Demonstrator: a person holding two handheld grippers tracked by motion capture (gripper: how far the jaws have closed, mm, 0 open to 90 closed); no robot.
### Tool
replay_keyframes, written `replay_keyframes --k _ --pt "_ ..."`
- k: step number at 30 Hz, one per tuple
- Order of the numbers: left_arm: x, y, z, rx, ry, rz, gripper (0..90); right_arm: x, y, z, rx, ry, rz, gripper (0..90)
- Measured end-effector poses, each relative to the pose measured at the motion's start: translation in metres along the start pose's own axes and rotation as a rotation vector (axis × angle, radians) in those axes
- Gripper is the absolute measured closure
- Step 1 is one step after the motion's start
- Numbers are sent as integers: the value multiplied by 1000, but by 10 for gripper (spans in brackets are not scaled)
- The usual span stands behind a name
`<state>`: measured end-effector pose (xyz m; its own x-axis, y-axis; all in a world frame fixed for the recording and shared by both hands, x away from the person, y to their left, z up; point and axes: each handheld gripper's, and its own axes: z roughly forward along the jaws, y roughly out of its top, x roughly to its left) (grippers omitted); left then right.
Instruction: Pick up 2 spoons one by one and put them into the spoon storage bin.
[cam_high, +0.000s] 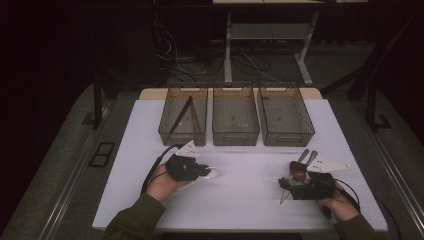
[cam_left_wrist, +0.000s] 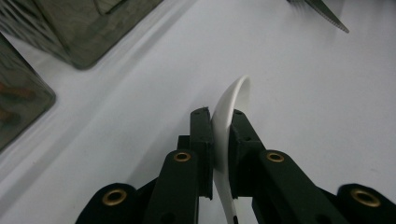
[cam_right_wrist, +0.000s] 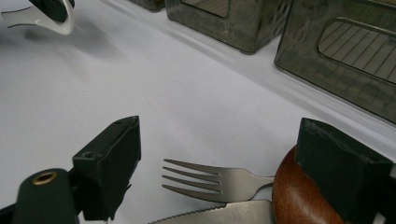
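Left gripper clamps one white spoon.

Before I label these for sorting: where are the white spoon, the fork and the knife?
White spoon (cam_left_wrist: 229, 105), left gripper view, curved edge.
Fork (cam_right_wrist: 196, 179), right gripper view, tines.
Knife (cam_right_wrist: 219, 216), right gripper view, serrated blade.

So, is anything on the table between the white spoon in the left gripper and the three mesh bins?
Nothing visible. The left gripper is shut on the curved white plastic spoon, and bare white tabletop runs from there to the three dark mesh bins.
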<state>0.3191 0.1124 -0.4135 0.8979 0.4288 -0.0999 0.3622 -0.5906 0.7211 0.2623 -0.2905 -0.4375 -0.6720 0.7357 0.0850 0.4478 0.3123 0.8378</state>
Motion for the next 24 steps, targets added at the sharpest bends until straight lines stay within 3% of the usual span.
replay_keyframes --k 24 --pt "11 25 2 -43 12 0 816 0 -2 1 -7 0 0 143"
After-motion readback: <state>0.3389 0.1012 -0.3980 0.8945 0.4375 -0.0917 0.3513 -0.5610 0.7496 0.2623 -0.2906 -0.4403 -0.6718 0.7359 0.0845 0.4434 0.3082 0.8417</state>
